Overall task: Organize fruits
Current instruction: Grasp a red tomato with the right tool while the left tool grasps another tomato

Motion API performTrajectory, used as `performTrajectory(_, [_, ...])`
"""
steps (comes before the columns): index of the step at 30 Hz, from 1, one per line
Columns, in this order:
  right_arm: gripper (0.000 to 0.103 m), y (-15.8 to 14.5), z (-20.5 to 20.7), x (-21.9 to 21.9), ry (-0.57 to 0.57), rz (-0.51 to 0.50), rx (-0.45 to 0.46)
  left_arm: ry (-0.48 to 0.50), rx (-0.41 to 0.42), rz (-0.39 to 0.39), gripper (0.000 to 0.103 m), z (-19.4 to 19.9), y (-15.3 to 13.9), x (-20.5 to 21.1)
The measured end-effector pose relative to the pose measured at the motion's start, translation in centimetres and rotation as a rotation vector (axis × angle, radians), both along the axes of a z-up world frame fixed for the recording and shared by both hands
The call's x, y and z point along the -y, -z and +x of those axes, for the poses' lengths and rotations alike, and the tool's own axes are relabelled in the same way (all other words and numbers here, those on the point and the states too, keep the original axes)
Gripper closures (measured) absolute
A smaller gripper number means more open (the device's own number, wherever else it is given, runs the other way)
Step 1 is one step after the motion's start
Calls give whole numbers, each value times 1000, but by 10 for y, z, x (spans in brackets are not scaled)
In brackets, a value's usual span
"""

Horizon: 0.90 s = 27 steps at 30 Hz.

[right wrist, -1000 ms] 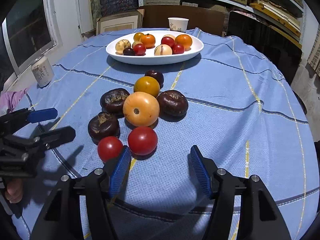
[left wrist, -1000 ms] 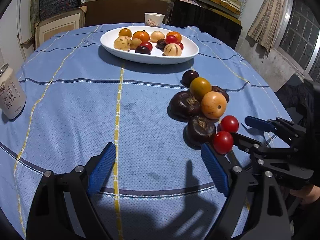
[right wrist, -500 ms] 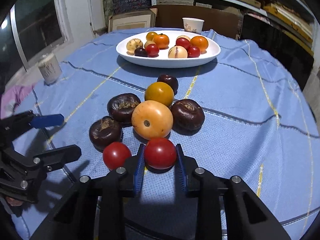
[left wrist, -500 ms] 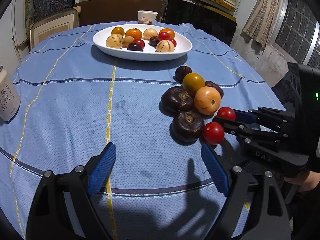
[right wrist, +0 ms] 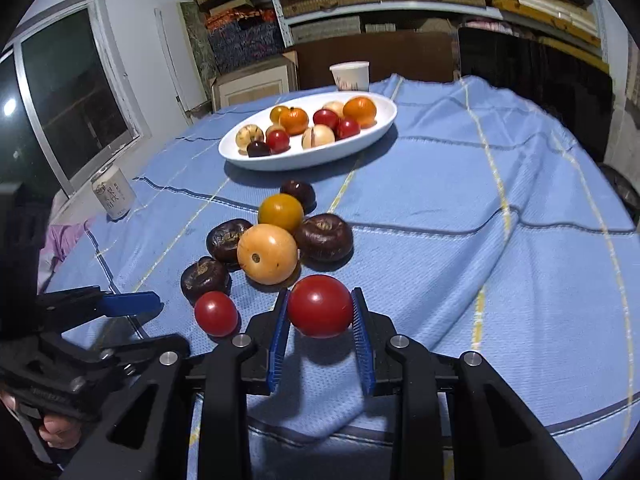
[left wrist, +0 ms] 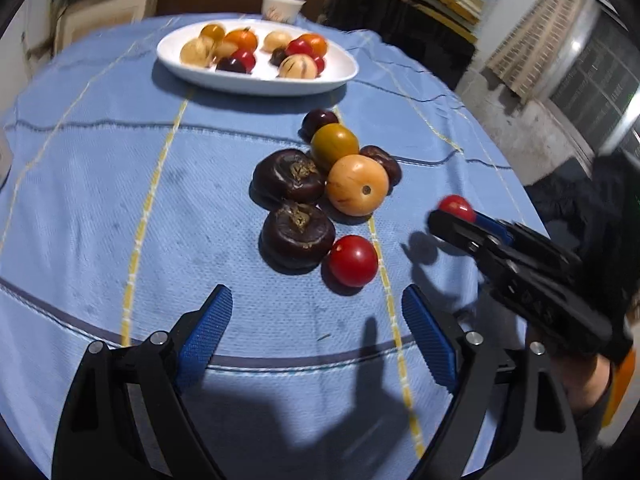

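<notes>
My right gripper (right wrist: 320, 298) is shut on a red tomato (right wrist: 320, 306) and holds it just above the blue cloth; the left wrist view shows that tomato (left wrist: 456, 206) at the tips of the right gripper (left wrist: 438, 218). A second red tomato (left wrist: 353, 261) lies on the cloth just ahead of my left gripper (left wrist: 316, 298). The left jaws stand wide, are closing slightly, and have nothing between them. Behind it sits a cluster of dark brown fruits (left wrist: 298, 236), an orange fruit (left wrist: 357, 185) and a yellow-green tomato (left wrist: 334, 144). A white oval plate (left wrist: 256, 84) with several fruits stands at the back.
A paper cup (right wrist: 350, 75) stands behind the plate, and a drink can (right wrist: 113, 196) stands near the table's left edge. The round table's rim curves close on the right in the left wrist view. Shelves and boxes fill the background.
My right gripper closed on the nearer red tomato and lifted it off the cloth, away from the pile. My left gripper shifted towards the other red tomato.
</notes>
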State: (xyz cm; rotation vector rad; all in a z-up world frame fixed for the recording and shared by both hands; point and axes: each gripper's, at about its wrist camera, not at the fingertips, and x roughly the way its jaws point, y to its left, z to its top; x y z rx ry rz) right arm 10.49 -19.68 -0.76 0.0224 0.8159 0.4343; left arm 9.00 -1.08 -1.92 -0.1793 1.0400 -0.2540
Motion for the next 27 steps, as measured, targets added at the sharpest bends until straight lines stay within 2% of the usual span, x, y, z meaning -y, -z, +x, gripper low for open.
performTrajectory(5, [73,-2,-4,15,7,22,17,-44,-19,27,25,9,2,19])
performTrajectory(8, [72,-2,-2,21,5,54,11,-74,-20,42,34,14,2,27])
performTrajectory(13, [72,-1,-3,18,-3,44,12,-90,-31,131,49,16,1,37])
performTrajectory(14, [72,-1,-3,17,-3,43,13,-83,-37,119,53,17,1,35])
performTrajectory(17, [72,-1,-4,16,-3,41,12,-53,-57,39,76,17,2,31])
performTrajectory(21, [72,-1,-4,17,-3,41,13,-60,-69,13,75,16,3,27])
performTrajectory(27, [72,-1,-5,15,-12,39,14,-69,-67,38,72,19,2,36])
